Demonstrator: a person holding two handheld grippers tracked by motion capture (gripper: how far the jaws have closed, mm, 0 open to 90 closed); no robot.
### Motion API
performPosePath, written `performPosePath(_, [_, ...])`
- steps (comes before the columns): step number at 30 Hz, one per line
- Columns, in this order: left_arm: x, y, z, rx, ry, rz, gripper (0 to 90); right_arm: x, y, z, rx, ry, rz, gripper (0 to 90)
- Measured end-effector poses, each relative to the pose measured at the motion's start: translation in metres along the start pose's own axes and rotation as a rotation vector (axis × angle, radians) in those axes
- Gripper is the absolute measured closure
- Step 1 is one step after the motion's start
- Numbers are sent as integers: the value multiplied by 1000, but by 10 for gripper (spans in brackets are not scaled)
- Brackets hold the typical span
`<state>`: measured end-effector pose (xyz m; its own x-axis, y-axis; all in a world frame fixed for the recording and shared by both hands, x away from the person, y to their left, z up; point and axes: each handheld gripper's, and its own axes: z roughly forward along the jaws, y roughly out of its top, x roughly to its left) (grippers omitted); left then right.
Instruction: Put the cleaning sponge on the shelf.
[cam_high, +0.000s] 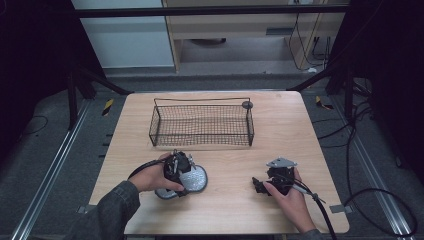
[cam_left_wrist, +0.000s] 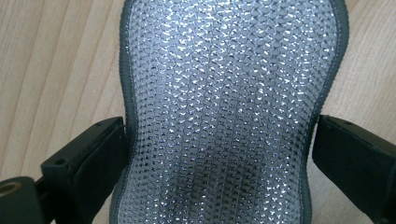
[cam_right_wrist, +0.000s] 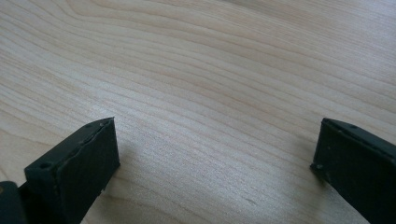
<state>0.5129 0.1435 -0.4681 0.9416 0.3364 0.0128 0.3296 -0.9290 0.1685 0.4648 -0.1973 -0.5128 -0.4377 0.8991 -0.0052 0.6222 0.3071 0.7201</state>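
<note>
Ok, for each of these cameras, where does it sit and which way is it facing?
High view: above the person's side, facing forward and down on the table; forearms, left gripper and right gripper show.
Left gripper view: rides the left gripper, looking down at the silver mesh pad between its open jaws.
Right gripper view: rides the right gripper, facing bare tabletop between open jaws.
Shared: high and left gripper views both show the pad.

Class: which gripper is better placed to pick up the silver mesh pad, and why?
Left. The left gripper sits over the silver mesh pad, open jaws straddling its narrow waist. The right gripper is off to the side, open over bare table.
</note>
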Motion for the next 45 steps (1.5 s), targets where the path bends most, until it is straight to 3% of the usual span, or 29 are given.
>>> performPosePath(7, [3,0,-3,-20,5,-4,38,0,0,0,1,-1,-3,4])
performPosePath(21, [8,0,2,5,-23,17,26,0,0,0,2,2,-2,4])
performPosePath(33, [10,0,8,-6,-50,-12,17,1,0,0,3,7,2,4])
performPosePath(37, [9,-1,7,-15,-37,-3,24,1,0,0,3,7,1,4])
performPosePath(45, [9,-5,6,-41,12,-38,56,1,0,0,2,6,-1,4])
